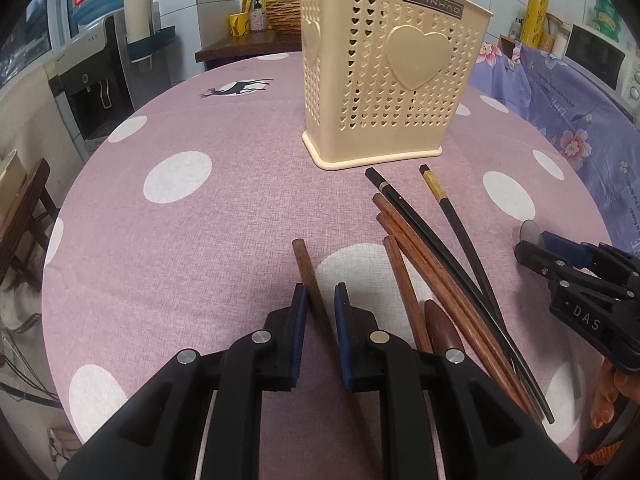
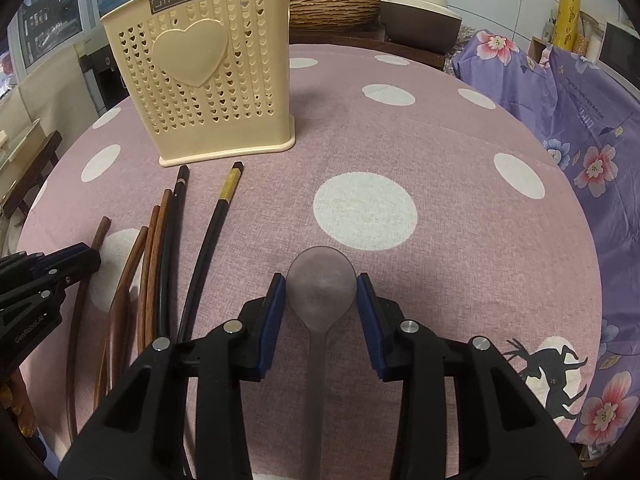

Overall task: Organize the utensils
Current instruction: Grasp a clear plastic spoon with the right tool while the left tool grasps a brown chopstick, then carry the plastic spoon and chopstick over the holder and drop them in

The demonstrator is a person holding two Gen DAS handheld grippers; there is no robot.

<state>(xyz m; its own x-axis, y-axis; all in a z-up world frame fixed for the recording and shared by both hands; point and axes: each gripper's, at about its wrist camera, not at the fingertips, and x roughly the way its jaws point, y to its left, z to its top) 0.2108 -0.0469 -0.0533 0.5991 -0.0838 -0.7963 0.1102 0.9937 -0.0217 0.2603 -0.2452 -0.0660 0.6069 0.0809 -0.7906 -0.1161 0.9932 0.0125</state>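
your left gripper (image 1: 320, 296) straddles a brown chopstick (image 1: 305, 264), fingers apart; close off-centre and it rolls into the bundle beside it. your right gripper (image 2: 321, 286) brackets the grey spoon (image 2: 321, 284) bowl, seemingly unclamped; it may slip. the holder (image 1: 384, 68) stands beyond.

right gripper (image 2: 321, 292) open astride grey spoon (image 2: 321, 288) bowl, utensil holder (image 2: 200, 68) at 11 o'clock, chopsticks (image 2: 168, 256) at 9

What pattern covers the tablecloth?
White polka dots on pink tablecloth, plus deer silhouettes; clearest in right wrist view.
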